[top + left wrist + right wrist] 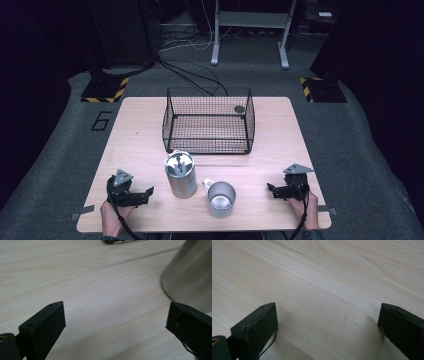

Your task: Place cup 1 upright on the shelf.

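On your table a black wire basket stands toward the far side, near the middle. Inside it, at the far right corner, lies a small dark round thing; what it is you cannot tell from the high view. The rest of the basket's floor shows bare mesh.

Just in front of the basket stands a tall metal canister, upright, with a lid or fitting on top whose detail is too small to read. To its right and a little nearer to you sits a metal cup with its handle turned toward the far left; its mouth is up and the inside looks bare. Canister and cup stand close together but apart.

Your left claw rests low at the near left of the table, held in your left hand, and points right toward the canister. Its jaws stand wide apart with nothing between them; in the left gripper view the canister's side rises just beyond the right jaw.

Your right claw sits at the near right, in your right hand, pointing left toward the cup. Its jaws are also spread wide over bare wood, gripping nothing.
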